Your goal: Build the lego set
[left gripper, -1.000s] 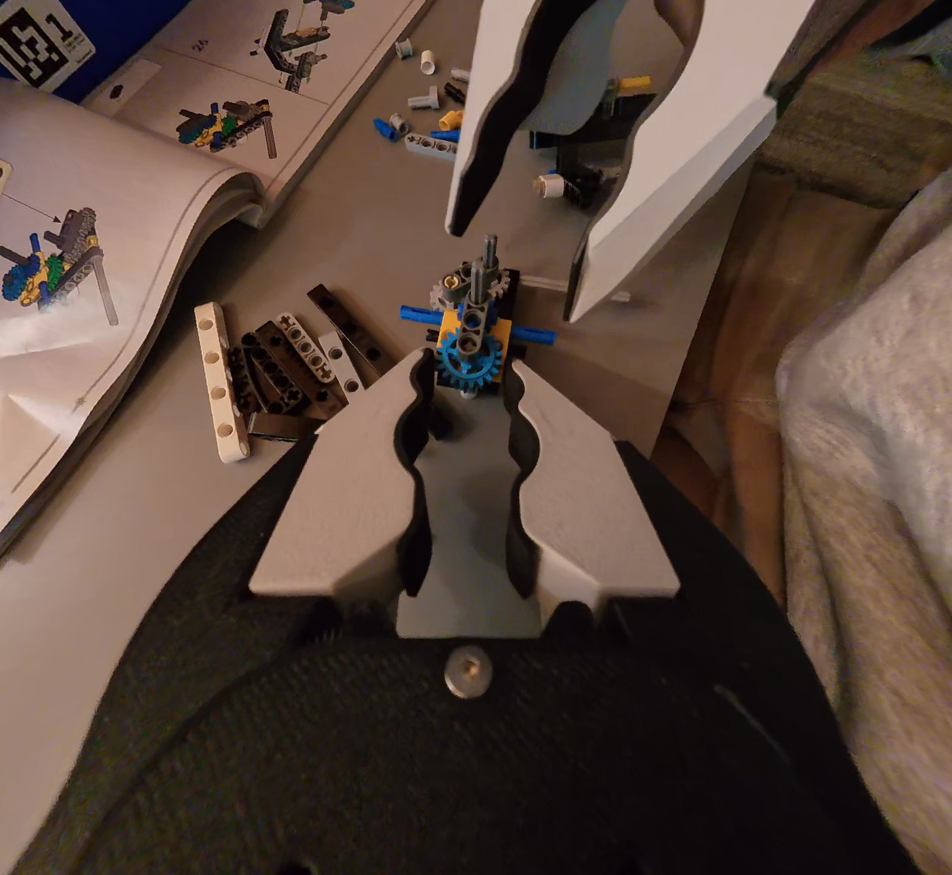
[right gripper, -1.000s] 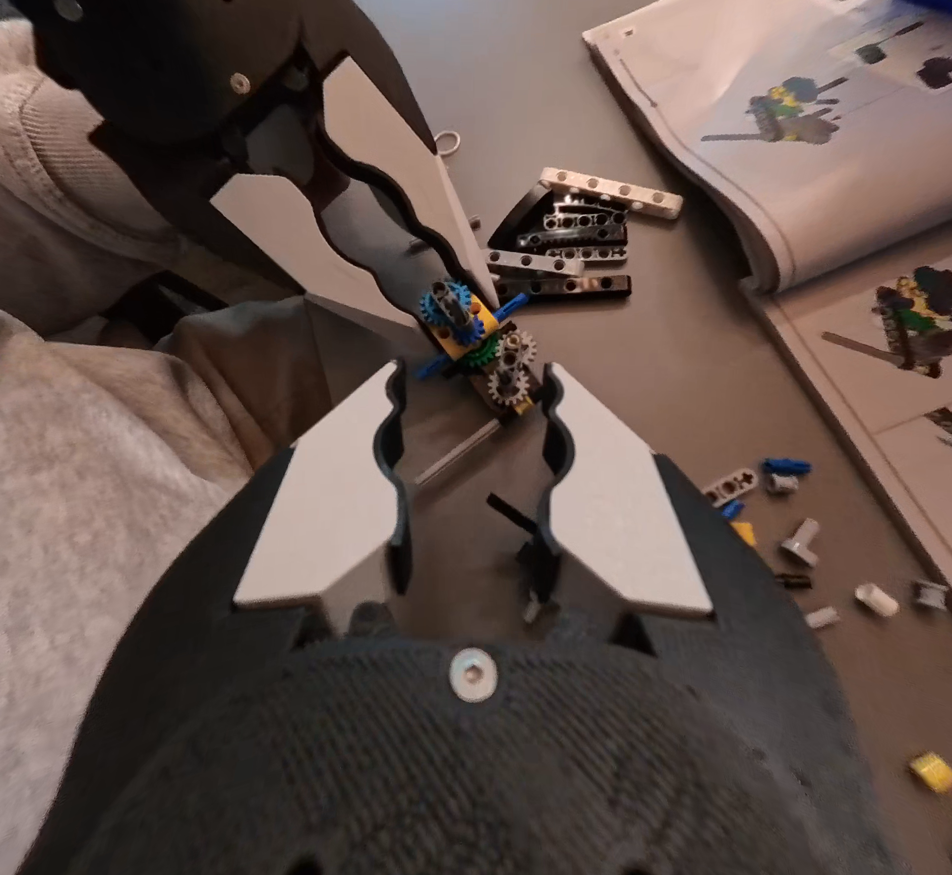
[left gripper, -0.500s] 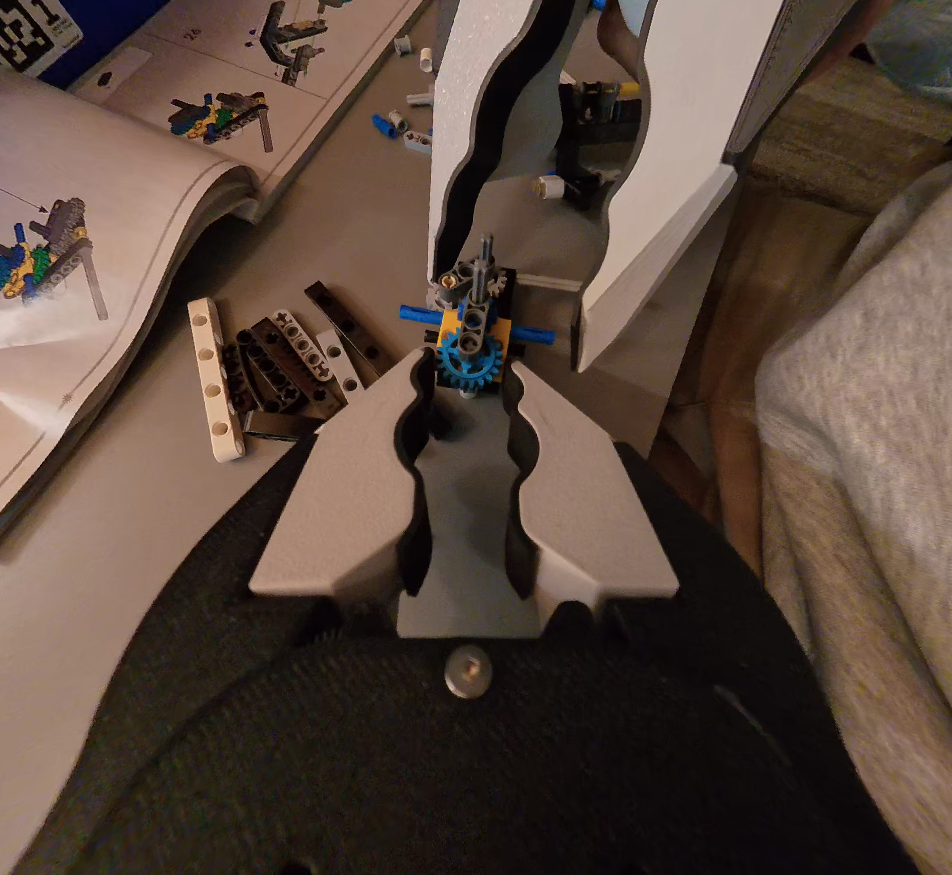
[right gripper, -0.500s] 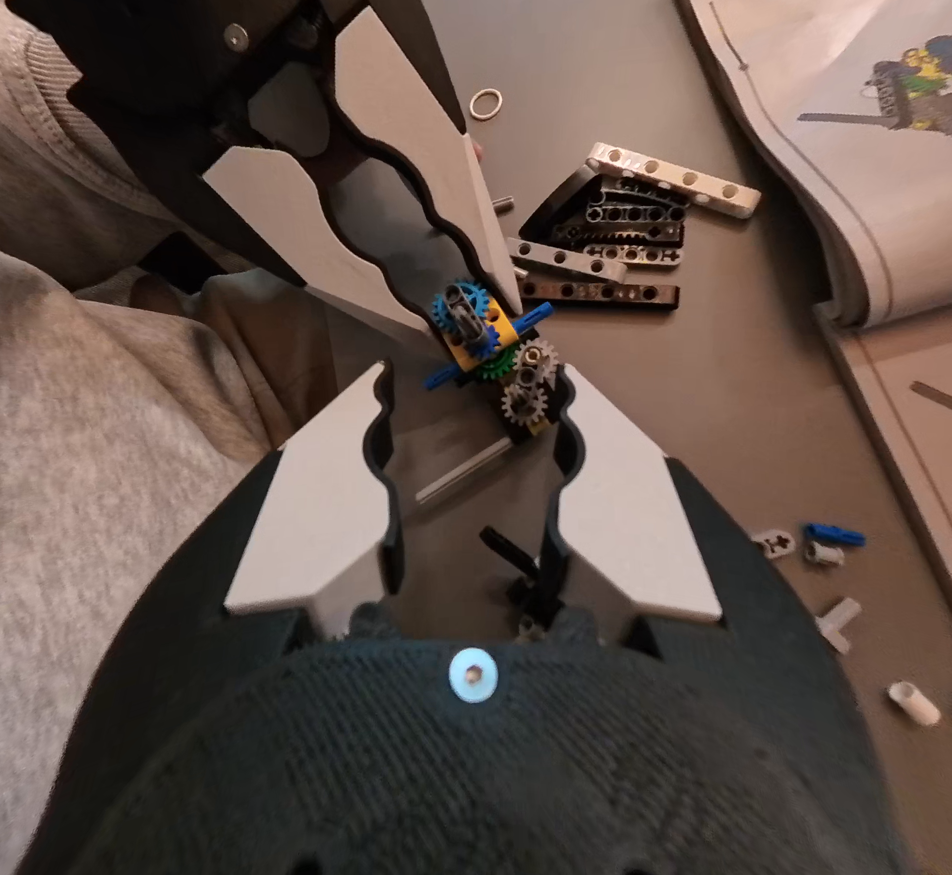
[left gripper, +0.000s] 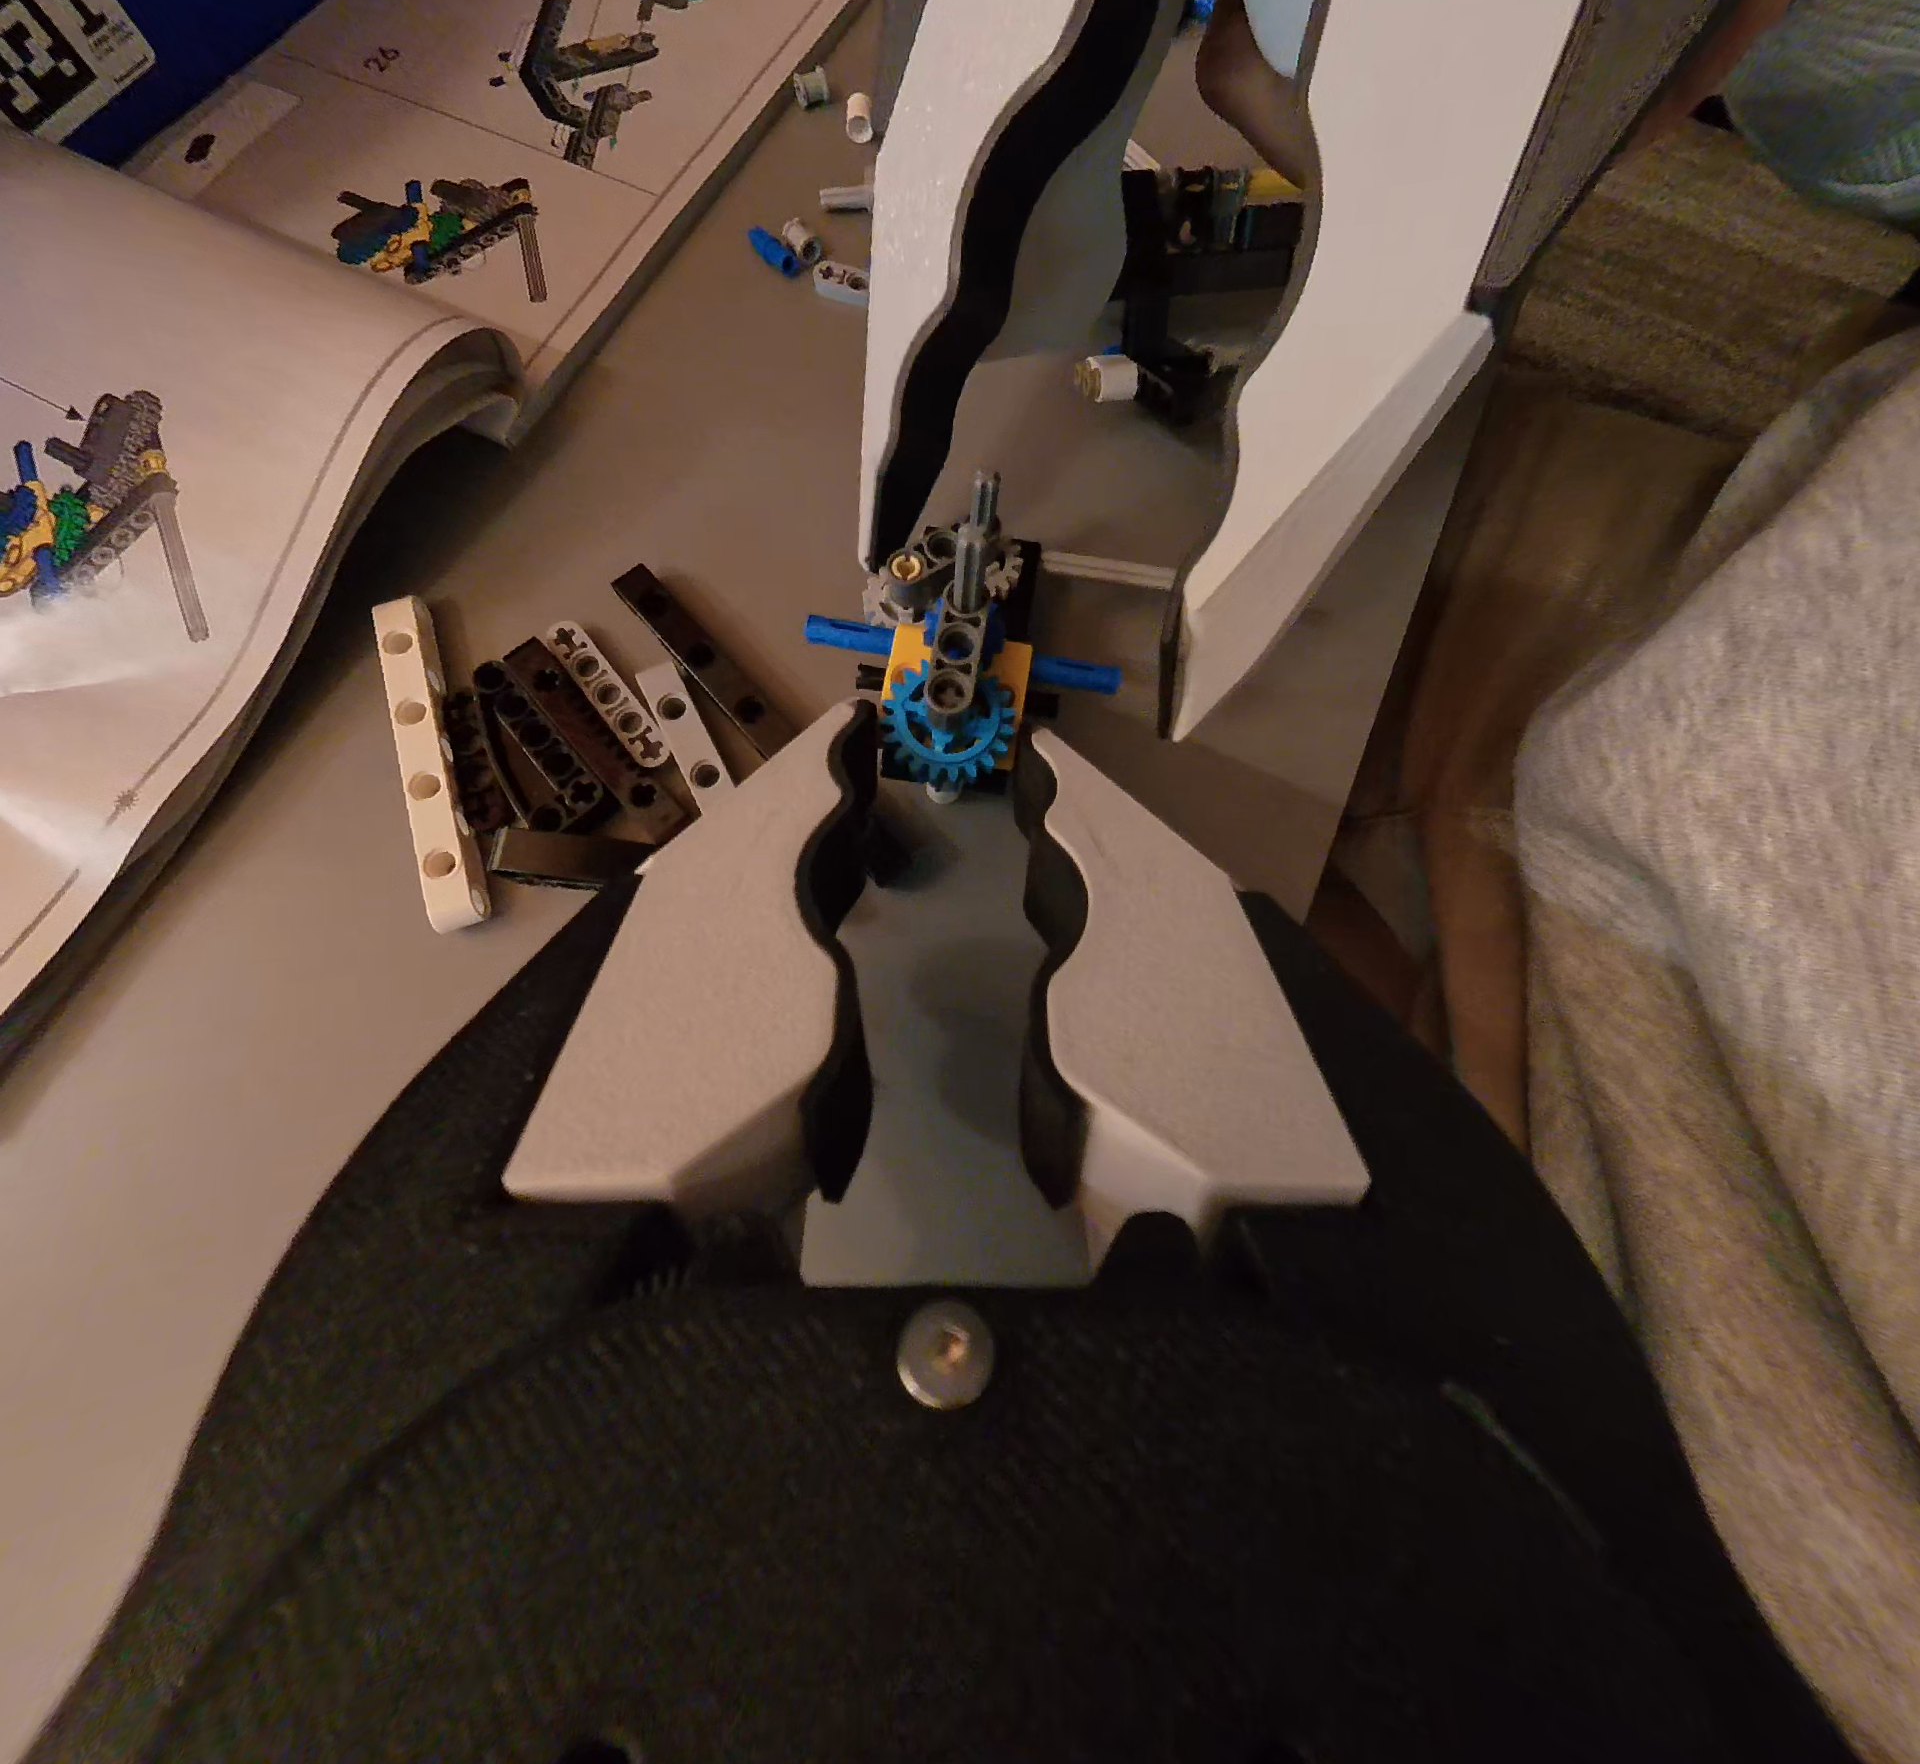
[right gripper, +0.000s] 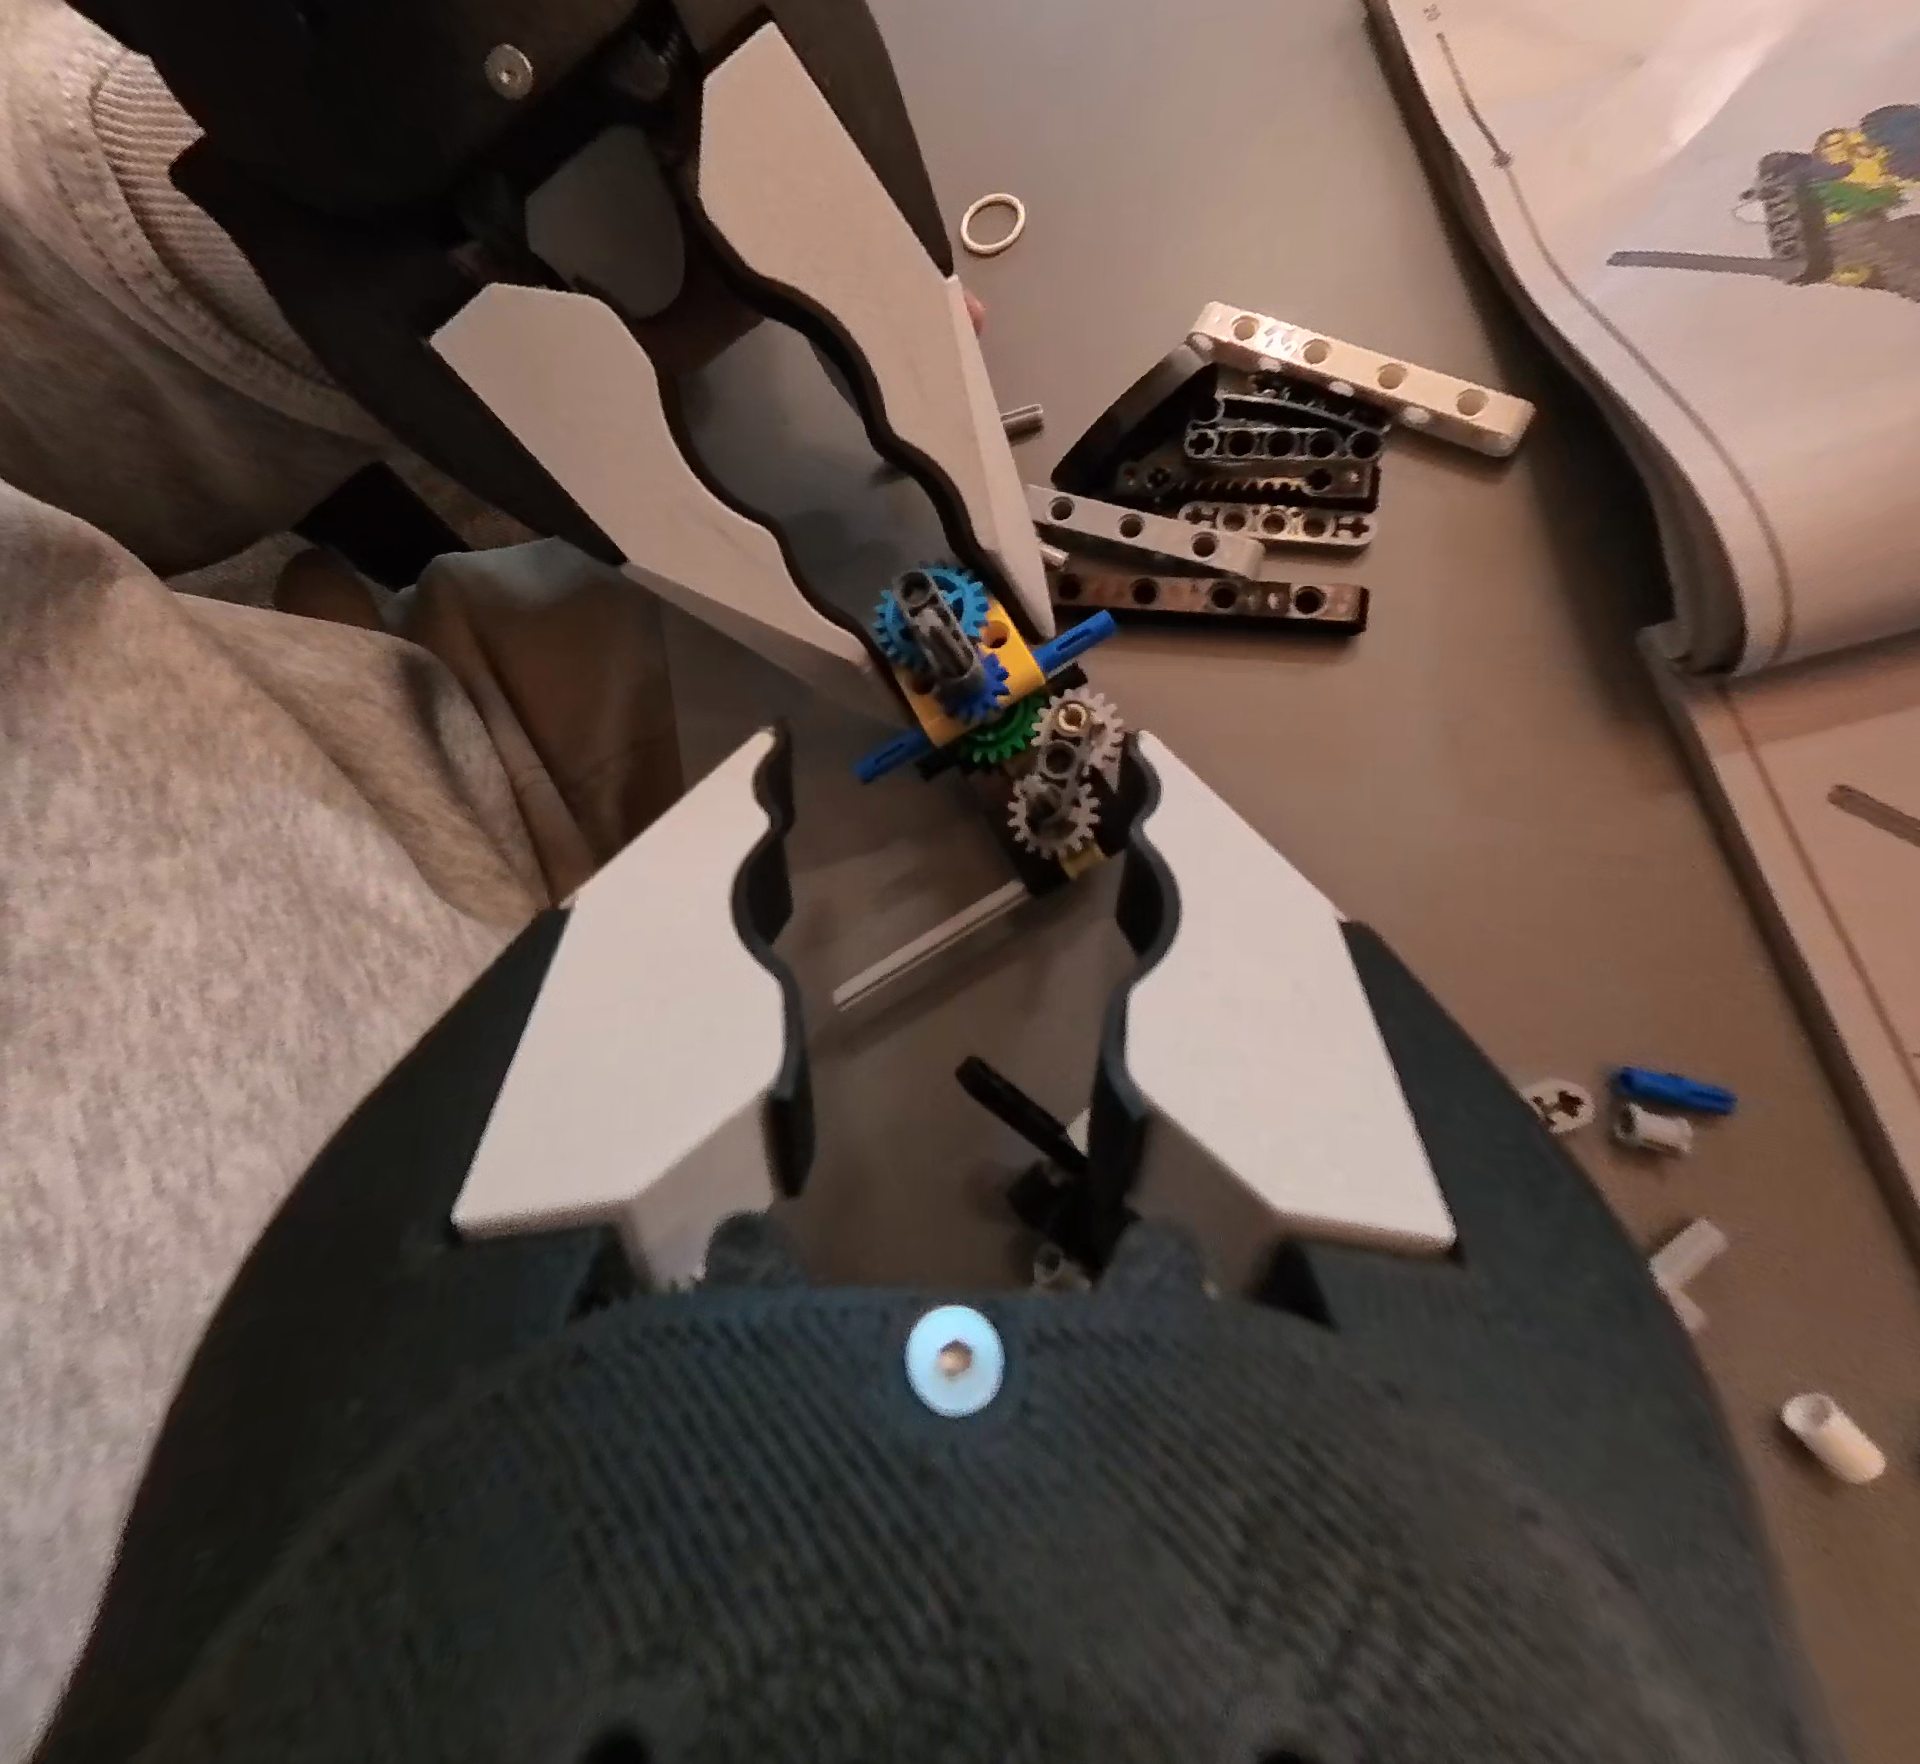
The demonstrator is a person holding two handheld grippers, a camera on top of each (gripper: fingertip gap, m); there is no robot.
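Observation:
A small gear assembly (left gripper: 951,665) with a yellow block, blue gear, blue axle and grey gears sits at the table's edge. It also shows in the right wrist view (right gripper: 987,696). My left gripper (left gripper: 945,738) is shut on its blue-gear end; it also shows in the right wrist view (right gripper: 956,665). My right gripper (right gripper: 956,748) is open wide. It straddles the grey-gear end, and one fingertip (right gripper: 1138,758) is against the grey gears. From the left wrist view the right gripper (left gripper: 1029,634) comes down from above.
An open instruction booklet (left gripper: 260,426) lies to one side. A pile of black and white beams (left gripper: 561,738) lies beside the assembly. Small loose pins (right gripper: 1642,1101), a black partial build (left gripper: 1184,291), a white rod (right gripper: 935,945) and a ring (right gripper: 992,223) lie on the table. The person's grey clothing (left gripper: 1714,883) is past the table edge. Less than 4 cm separates the two grippers' tips.
My right gripper has moved in towards the assembly, and its fingertip now sits beside the grey gears. My left gripper has kept its hold and stayed in place.

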